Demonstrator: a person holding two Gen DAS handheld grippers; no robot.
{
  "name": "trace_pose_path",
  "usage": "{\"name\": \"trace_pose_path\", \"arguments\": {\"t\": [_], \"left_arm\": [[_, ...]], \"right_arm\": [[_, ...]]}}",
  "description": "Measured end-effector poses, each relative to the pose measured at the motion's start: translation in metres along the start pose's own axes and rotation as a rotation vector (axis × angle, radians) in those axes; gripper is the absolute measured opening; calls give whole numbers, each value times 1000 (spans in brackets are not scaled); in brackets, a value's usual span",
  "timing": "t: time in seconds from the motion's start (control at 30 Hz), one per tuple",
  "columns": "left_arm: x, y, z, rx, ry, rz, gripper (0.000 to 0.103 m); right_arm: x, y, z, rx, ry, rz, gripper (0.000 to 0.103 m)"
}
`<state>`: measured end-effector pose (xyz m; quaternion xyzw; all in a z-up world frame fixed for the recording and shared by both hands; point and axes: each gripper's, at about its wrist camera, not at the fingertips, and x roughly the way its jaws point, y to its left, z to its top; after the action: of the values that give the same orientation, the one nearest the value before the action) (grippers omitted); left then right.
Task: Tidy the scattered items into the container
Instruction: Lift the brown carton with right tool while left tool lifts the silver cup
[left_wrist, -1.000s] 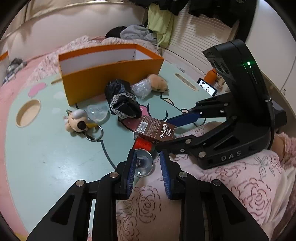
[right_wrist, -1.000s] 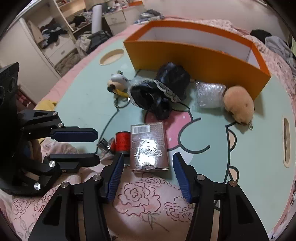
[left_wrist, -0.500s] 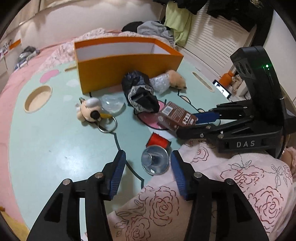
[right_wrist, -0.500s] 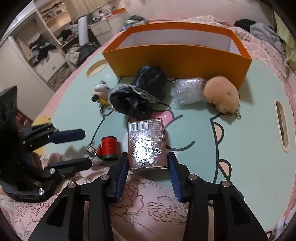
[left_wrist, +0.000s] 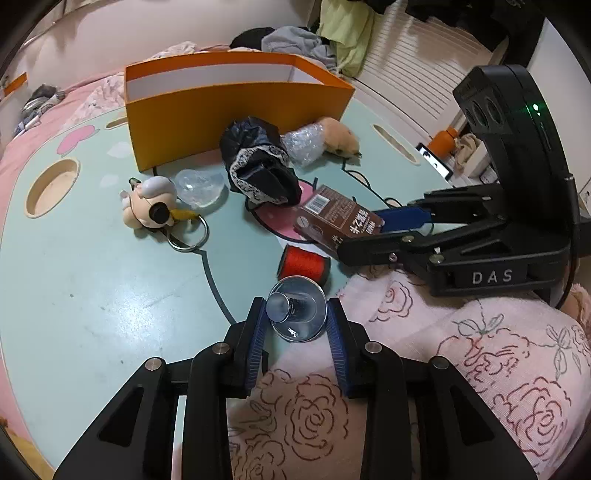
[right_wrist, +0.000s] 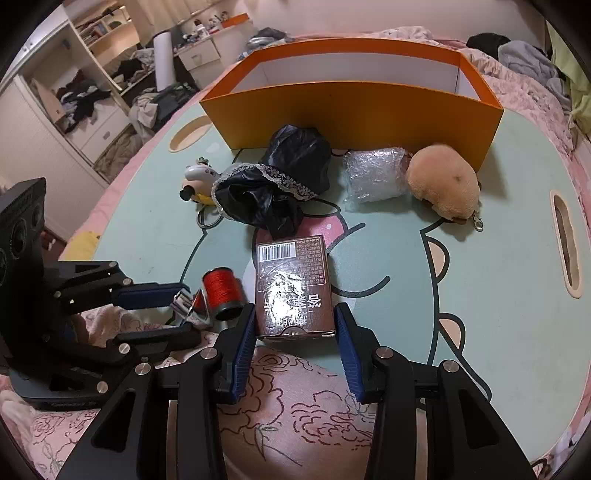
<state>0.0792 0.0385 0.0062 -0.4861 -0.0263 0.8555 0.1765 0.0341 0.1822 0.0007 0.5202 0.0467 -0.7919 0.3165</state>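
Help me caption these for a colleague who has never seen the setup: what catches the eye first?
The tall orange box at the back of the mint-green table, open-topped and showing nothing inside. In front lie scattered things, including a black lace-trimmed pouch and a tan plush. Nearest, the left gripper has been closing around a shiny metal cup, and the right gripper brackets a brown carton.

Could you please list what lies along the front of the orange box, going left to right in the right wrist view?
Cartoon keychain toy → black lace-trimmed pouch → bubble-wrapped bundle → tan plush toy.
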Motion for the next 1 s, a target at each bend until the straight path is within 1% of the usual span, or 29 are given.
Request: {"name": "trace_pose_path", "arguments": {"t": [0.07,0.13,0.2,0.37,0.53,0.63,0.83,1.0], "left_arm": [[-2,1,-1,-10,-5,-1,34],[-7,2,0,-13,-28,10,34],[-18,3,2,-18,-67,30,34],[-38,5,17,-43,-173,39,34],[-30,7,31,-82,-228,52,34],[-27,4,30,-77,-234,46,34],[-28,1,26,-72,-245,63,34],[-24,-2,24,-63,-232,64,34]], "right_arm": [[-1,-1,0,3,-2,-2,41],[-2,-3,0,13,-9,-5,41],[-5,-6,0,23,-21,-9,41],[-8,-2,2,32,-57,-27,41],[-8,0,2,31,-64,-45,41],[-9,0,2,39,-73,-50,41],[-7,1,2,44,-70,-45,41],[-8,0,1,46,-69,-51,41]]}}
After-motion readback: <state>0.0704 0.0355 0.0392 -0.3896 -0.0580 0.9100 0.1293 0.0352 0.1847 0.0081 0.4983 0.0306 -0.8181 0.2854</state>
